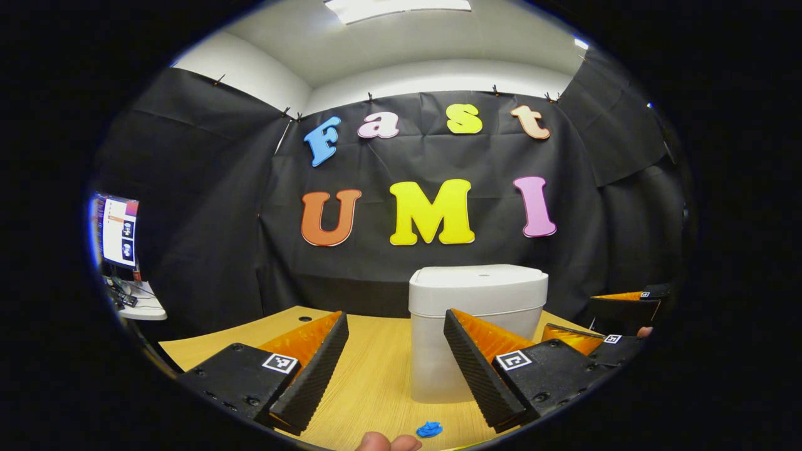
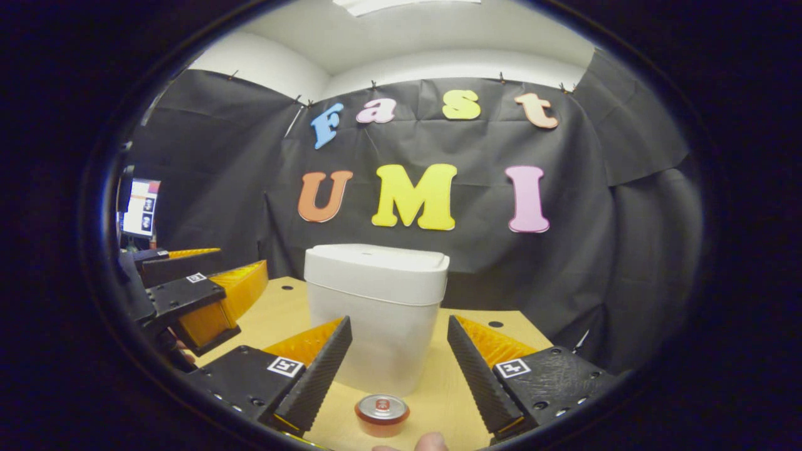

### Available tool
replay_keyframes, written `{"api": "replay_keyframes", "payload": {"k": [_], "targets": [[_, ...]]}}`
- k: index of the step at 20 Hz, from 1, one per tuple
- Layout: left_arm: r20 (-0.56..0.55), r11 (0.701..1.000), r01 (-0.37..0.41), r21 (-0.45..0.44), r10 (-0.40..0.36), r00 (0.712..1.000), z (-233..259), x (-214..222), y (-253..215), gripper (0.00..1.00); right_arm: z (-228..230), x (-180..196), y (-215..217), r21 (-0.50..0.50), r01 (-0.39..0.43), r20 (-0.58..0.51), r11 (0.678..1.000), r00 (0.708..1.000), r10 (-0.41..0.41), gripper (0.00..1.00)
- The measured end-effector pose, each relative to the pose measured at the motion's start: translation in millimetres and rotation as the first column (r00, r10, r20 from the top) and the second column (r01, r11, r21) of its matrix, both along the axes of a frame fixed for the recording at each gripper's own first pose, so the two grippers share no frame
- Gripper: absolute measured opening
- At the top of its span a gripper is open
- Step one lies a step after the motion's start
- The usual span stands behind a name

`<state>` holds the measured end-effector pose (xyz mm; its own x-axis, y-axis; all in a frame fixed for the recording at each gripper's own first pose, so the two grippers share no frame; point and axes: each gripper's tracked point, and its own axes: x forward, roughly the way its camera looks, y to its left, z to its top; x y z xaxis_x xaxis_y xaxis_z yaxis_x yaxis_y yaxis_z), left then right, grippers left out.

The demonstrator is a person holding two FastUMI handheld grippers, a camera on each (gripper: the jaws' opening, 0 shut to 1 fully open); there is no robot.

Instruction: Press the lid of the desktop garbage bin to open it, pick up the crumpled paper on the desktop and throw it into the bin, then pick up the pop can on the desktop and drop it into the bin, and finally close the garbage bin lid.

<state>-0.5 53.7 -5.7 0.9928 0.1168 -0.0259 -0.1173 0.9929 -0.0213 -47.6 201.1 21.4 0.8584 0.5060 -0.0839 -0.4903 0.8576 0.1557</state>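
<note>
Sitting shut, unmarked white bin, pop can w/ unreadable label

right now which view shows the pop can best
The right gripper view: the pop can stands upright on the wooden desktop, in front of the white bin, between the open fingers of the right gripper. The left gripper view gives the crumpled blue paper and the bin instead.
</note>
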Motion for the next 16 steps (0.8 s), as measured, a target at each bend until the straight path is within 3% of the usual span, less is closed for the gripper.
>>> {"api": "replay_keyframes", "payload": {"k": [2, 4, 8, 11, 13, 14, 15, 16], "targets": [[-0.012, 1.000, 0.021, -0.008, -0.021, 1.000, -3.4, 2.2, -7.0, 0.98, 0.9, 4.2, -3.5, 0.052, -0.001, -0.031, 0.999, 1.000, 0.003, 0.95], [-0.023, 0.999, 0.047, -0.021, -0.047, 0.999, -6.1, 6.8, -16.6, 0.98, 3.4, 11.4, -10.2, 0.095, 0.013, -0.058, 0.995, 0.998, -0.008, 0.98], [-0.017, 0.997, 0.079, -0.023, -0.079, 0.997, -6.7, 12.9, -26.1, 0.98, 19.1, 24.0, -21.8, 0.076, 0.033, -0.023, 0.997, 0.999, -0.032, 0.95], [-0.017, 0.995, 0.096, -0.030, -0.096, 0.995, -11.3, 18.1, -33.6, 0.98, 37.3, 28.9, -28.0, 0.072, 0.012, 0.020, 0.997, 1.000, -0.014, 0.95], [-0.018, 0.994, 0.103, -0.037, -0.104, 0.994, -15.1, 21.7, -37.3, 0.99, 50.9, 34.0, -23.6, 0.085, -0.042, 0.016, 0.995, 0.999, 0.041, 0.94], [-0.023, 0.993, 0.108, -0.044, -0.109, 0.994, -18.4, 22.4, -38.4, 0.99, 56.7, 37.7, -23.7, 0.093, -0.059, 0.008, 0.994, 0.998, 0.059, 0.90], [-0.028, 0.992, 0.112, -0.051, -0.113, 0.993, -20.6, 23.2, -39.5, 0.98, 65.2, 43.4, -23.5, 0.099, -0.075, 0.003, 0.992, 0.997, 0.075, 0.72], [-0.033, 0.992, 0.114, -0.056, -0.116, 0.993, -22.5, 23.8, -40.2, 0.99, 71.1, 50.6, -24.9, 0.097, -0.075, 0.005, 0.992, 0.997, 0.075, 0.71]]}}
